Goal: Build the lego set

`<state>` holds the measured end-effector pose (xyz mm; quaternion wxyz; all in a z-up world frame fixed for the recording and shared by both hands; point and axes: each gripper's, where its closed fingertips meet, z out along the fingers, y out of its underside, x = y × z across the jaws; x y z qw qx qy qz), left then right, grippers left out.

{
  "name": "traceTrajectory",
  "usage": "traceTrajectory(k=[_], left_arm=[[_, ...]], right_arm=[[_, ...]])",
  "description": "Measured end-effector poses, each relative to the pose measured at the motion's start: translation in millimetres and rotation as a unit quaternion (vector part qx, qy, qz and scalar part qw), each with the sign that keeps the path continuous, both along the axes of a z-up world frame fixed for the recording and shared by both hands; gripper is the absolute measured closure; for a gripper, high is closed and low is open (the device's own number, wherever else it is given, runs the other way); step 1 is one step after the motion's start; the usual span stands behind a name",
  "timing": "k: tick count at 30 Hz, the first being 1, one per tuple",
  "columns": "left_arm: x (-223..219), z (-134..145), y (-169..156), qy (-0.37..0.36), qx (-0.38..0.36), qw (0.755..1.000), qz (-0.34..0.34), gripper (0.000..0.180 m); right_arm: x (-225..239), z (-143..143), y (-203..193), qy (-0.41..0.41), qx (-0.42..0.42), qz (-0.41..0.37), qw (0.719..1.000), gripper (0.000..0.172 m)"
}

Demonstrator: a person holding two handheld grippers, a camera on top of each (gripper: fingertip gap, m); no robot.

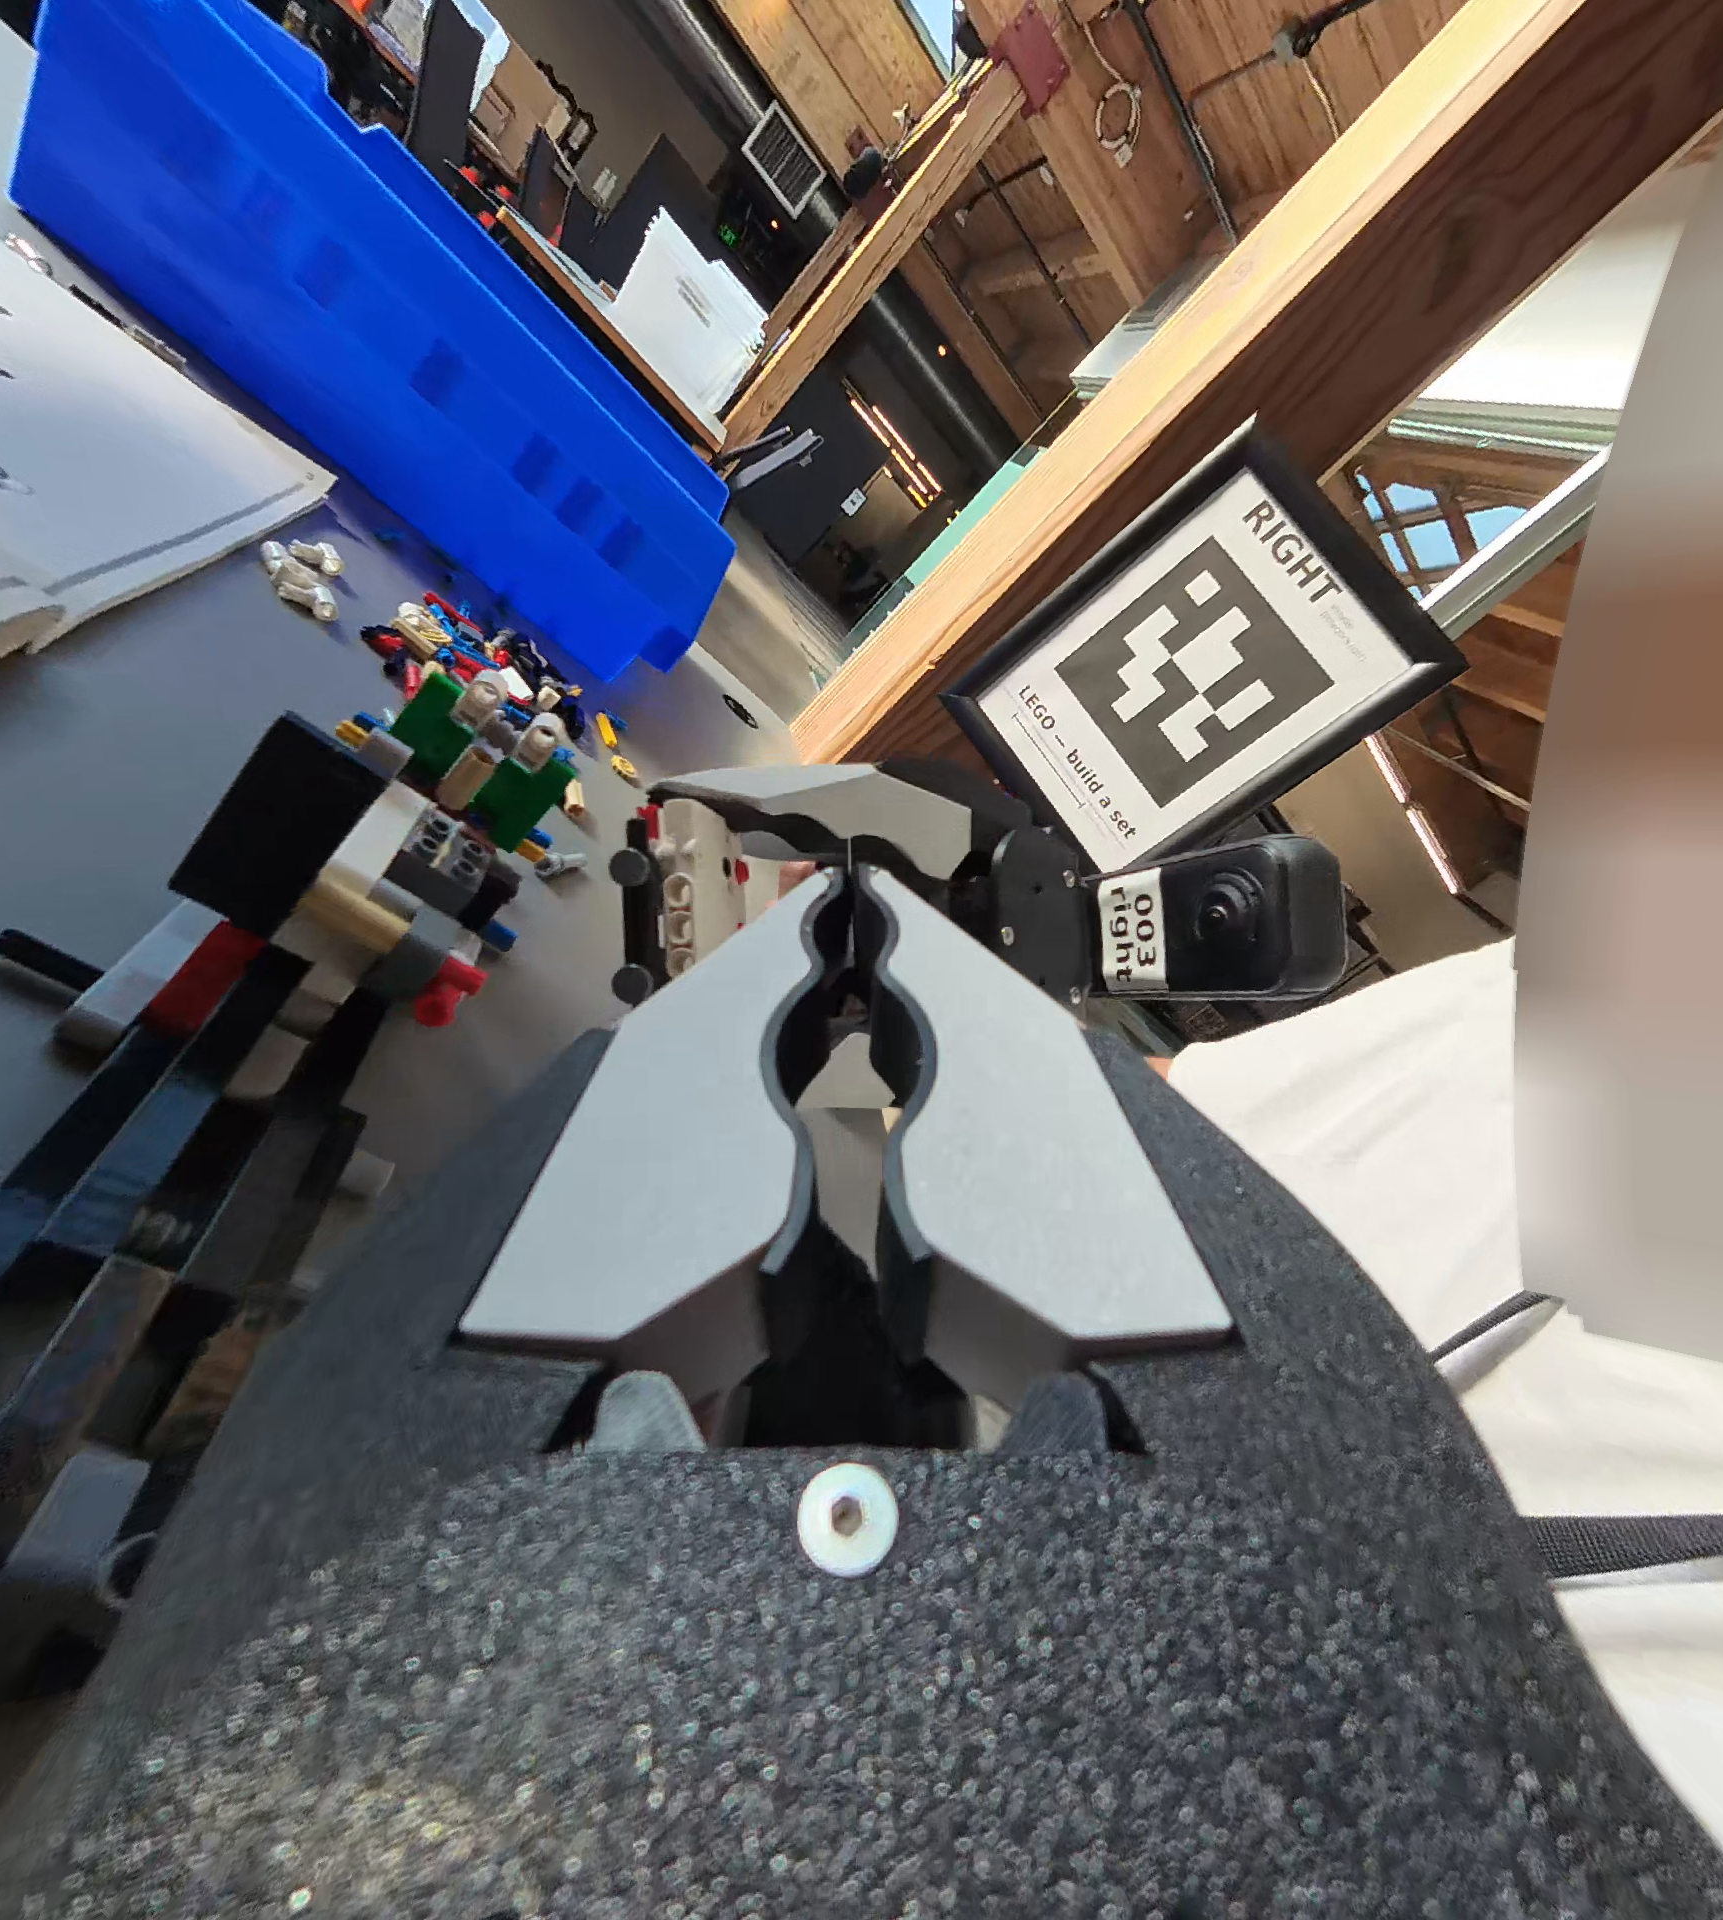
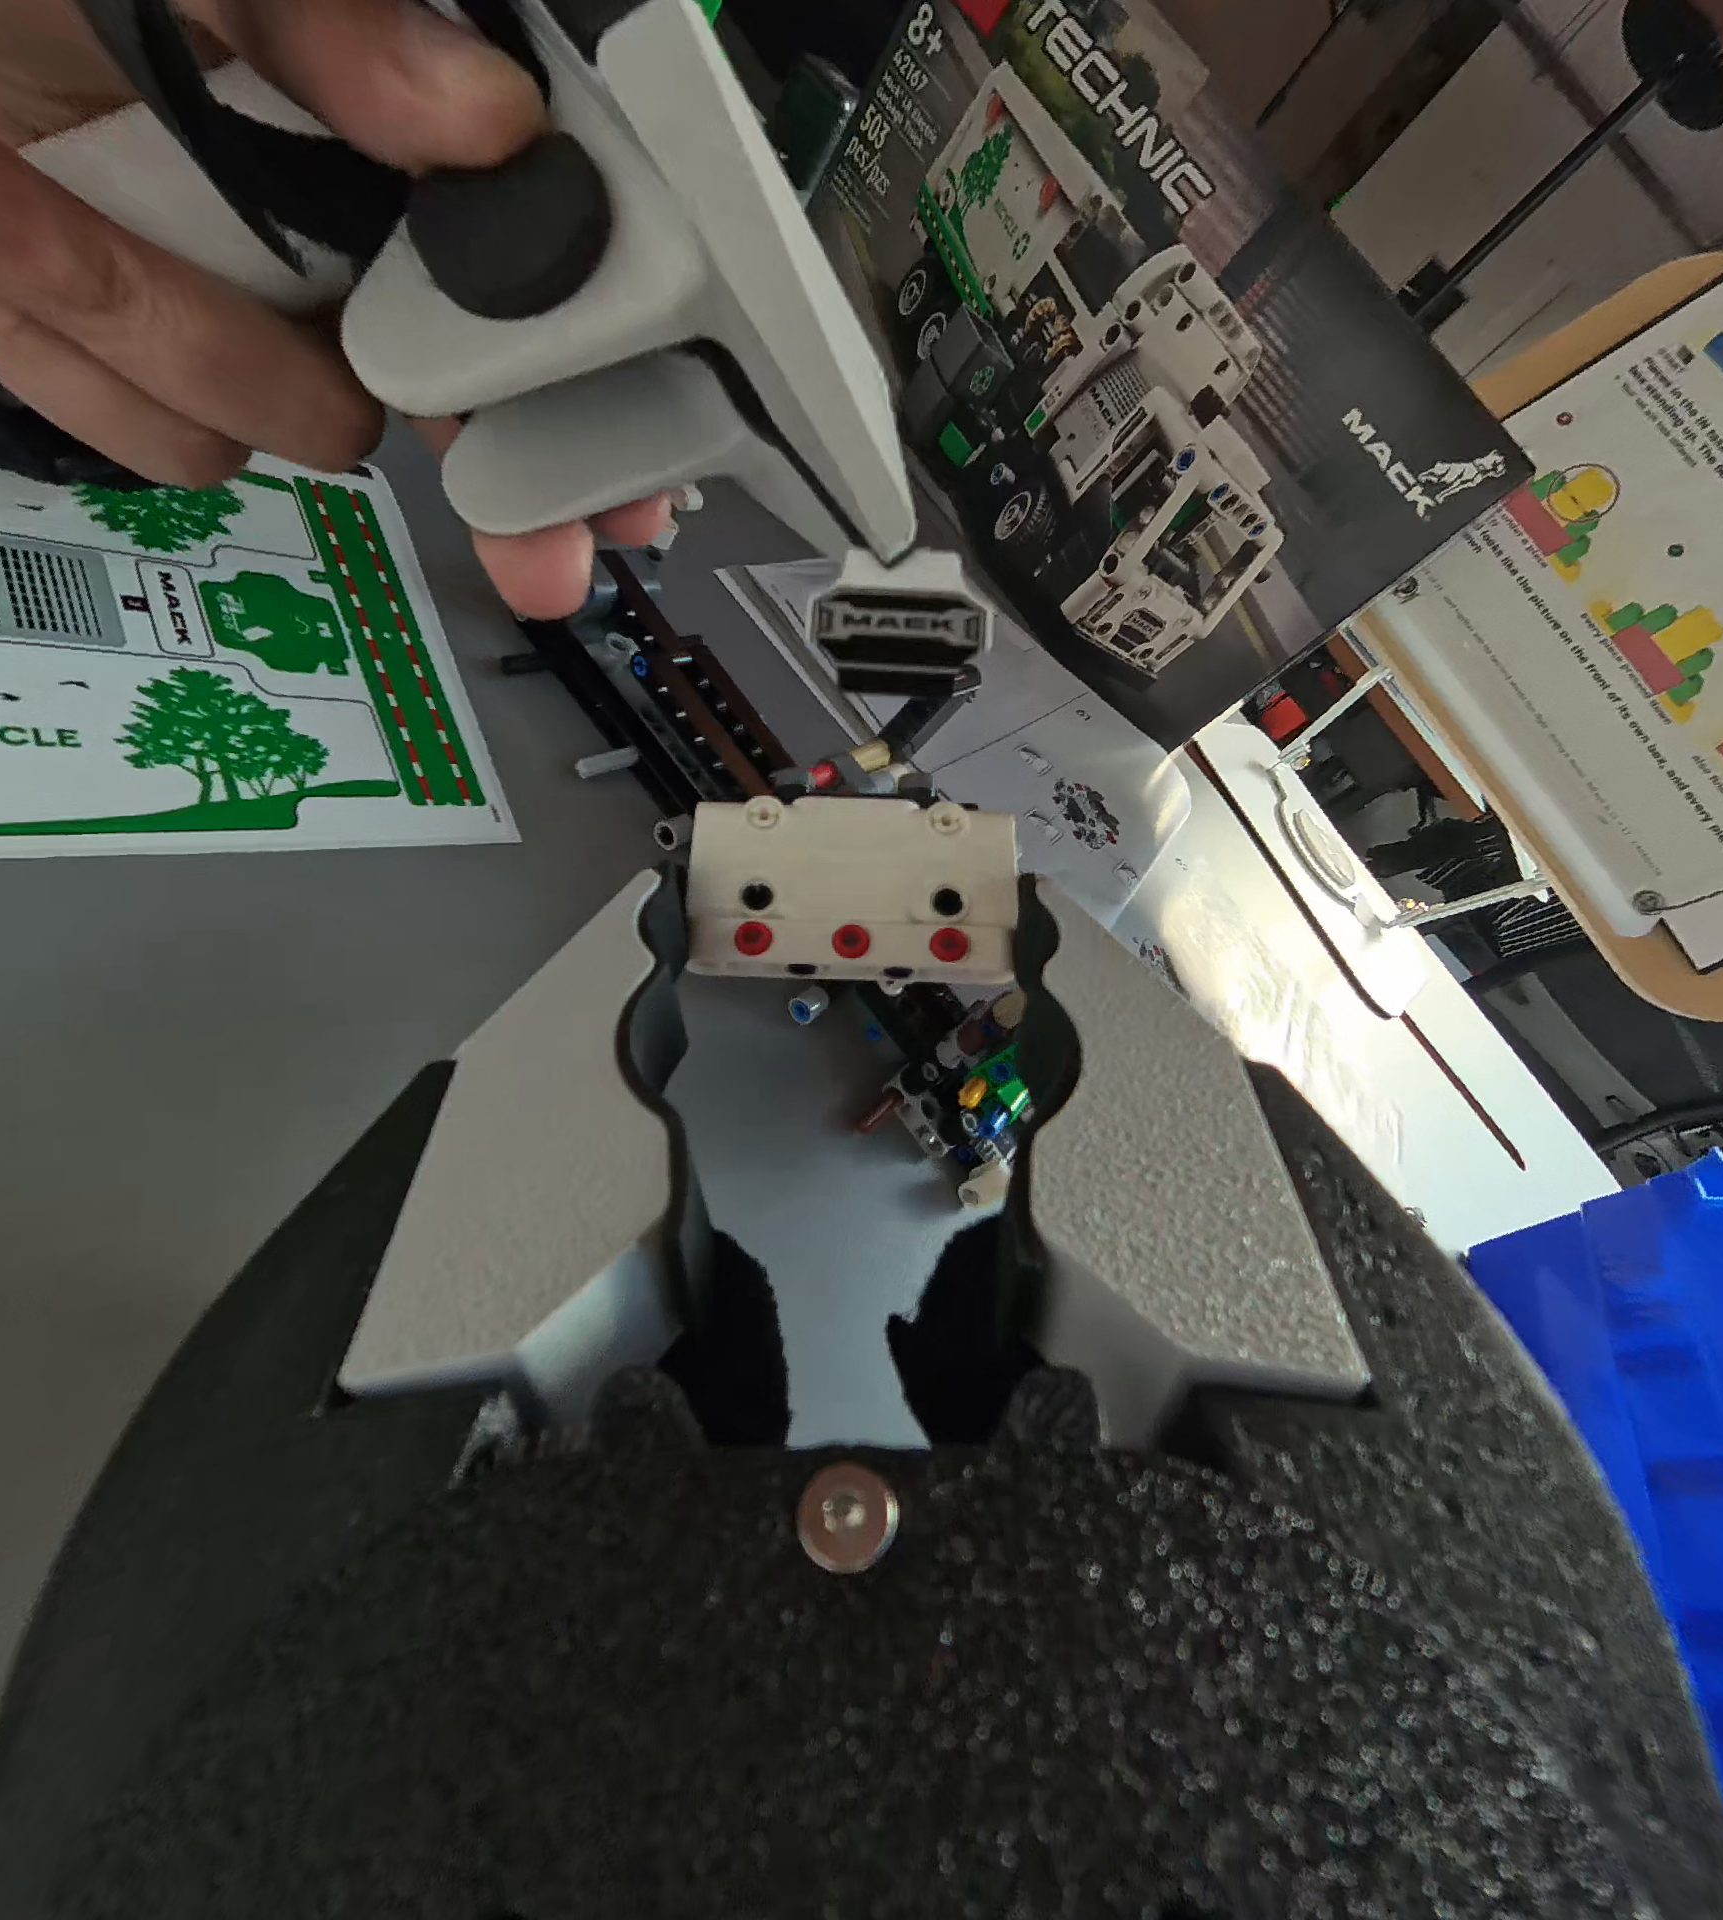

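My right gripper (image 2: 852,920) is shut on a white brick block with red pins (image 2: 852,904), with a pad pressed on each end, and holds it above the grey table (image 2: 161,1039). The left wrist view shows the block (image 1: 696,883) under one right finger (image 1: 784,800). My left gripper (image 1: 852,883) is shut, pads meeting at the tips, right beside the right gripper's fingers. I cannot tell if anything is pinched. A hand (image 2: 161,260) holds it in the right wrist view, its tip (image 2: 883,535) above the block. A long black chassis (image 1: 213,987) with a black-and-white front panel (image 2: 898,623) lies beyond.
A blue bin (image 1: 369,312) stands at the table's edge and also shows in the right wrist view (image 2: 1667,1455). Loose small pieces (image 1: 483,665) lie beside it. An open booklet (image 1: 57,468), a green sticker sheet (image 2: 161,675) and the set's box (image 2: 1148,364) lie around. Left tips to right tips: about 6 centimeters.
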<state>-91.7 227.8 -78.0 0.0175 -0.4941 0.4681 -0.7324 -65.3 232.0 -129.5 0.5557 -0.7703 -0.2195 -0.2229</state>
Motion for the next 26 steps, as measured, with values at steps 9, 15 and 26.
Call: traceTrajectory(k=[9, 15, 26], left_arm=[[2.3, -12.6, -8.8, 0.012, 0.06, 0.998, 0.019, 0.18], [5.3, -21.6, -8.5, 0.017, 0.109, 0.993, 0.043, 0.18], [5.8, -18.7, -6.7, 0.008, 0.084, 0.995, 0.047, 0.18]], right_arm=[[-2.3, 1.1, 0.2, -0.008, 0.003, -0.002, 1.0, 0.11], [-7.7, 1.2, 0.2, -0.001, 0.003, 0.004, 1.0, 0.11], [-6.2, 8.9, 1.5, 0.0, 0.026, -0.027, 0.999, 0.11]])
